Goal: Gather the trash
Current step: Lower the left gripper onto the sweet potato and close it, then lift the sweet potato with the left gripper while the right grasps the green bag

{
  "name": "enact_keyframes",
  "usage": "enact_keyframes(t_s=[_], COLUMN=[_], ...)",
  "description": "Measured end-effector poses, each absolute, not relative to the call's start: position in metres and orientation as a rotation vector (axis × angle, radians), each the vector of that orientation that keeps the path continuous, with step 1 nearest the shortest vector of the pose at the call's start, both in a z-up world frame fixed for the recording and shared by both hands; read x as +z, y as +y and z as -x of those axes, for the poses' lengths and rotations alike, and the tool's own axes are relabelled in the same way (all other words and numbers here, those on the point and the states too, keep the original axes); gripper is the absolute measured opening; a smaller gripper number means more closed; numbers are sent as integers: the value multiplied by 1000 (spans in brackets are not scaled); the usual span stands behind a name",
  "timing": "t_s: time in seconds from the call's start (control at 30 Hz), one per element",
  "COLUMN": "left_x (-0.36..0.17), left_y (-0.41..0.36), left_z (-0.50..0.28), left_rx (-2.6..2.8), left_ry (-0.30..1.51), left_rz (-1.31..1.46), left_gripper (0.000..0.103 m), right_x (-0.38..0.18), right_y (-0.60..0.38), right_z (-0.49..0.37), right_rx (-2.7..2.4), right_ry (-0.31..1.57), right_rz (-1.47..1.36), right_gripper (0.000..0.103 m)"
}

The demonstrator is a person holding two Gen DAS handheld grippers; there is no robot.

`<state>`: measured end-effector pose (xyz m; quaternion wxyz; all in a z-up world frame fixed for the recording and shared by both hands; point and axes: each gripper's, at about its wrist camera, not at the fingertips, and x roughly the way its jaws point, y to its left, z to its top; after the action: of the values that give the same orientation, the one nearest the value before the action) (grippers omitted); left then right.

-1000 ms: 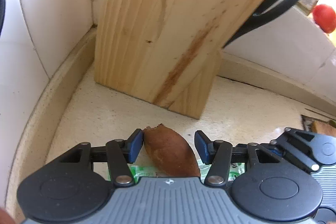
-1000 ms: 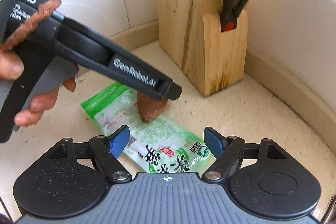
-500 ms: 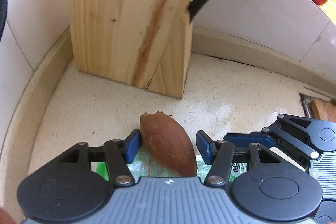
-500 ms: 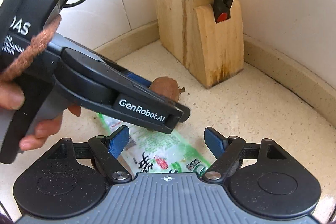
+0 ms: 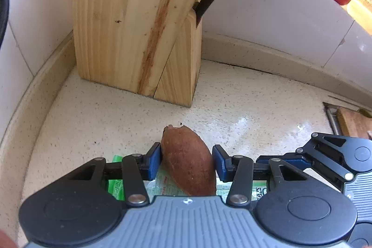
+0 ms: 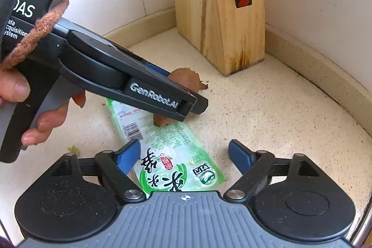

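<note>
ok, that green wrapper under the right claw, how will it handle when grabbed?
Likely floppy: the green plastic wrapper lies flat on the speckled counter like thin film. Probably light, and looks empty. Its glossy surface may slip, and the brown sweet potato piece, held in the left claw, looks to touch its far end.

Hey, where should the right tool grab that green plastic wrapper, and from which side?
Probably the near printed end of the green wrapper, approached from above and pinched across its narrow width. It lies flat on the counter; its far end sits under the brown sweet potato piece that the left tool is clamping, while the near end lies free between the right tool's open fingers.
</note>
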<state>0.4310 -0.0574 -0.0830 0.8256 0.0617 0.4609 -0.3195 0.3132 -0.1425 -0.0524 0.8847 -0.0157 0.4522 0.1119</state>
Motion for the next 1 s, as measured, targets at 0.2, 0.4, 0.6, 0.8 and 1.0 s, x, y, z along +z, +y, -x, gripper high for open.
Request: enact_keyframes(t_s=[0.2,0.4,0.6,0.8,1.0], left_x=[-79,-69,-65,-79,-91], left_y=[-39,-18,-5,-2,-12], left_z=[-431,-428,-413,-411,-405], left_rx=[-668,-659,-716,-771,-817], left_ry=[965,951,966,992,983], left_rz=[-93,-42,-24,20,27], left_gripper=[41,39,38,38,37], right_x=[-53,-48,-44,-43,-46], right_y=[-142,-144,-151,-173,-184], right_z=[-306,-305,-295,-284,-278], right_rx=[220,202,247,314,309], right_ry=[930,945,985,1021,982], right_rz=[56,63,-28,-234,-317], right_gripper=[85,68,61,68,69])
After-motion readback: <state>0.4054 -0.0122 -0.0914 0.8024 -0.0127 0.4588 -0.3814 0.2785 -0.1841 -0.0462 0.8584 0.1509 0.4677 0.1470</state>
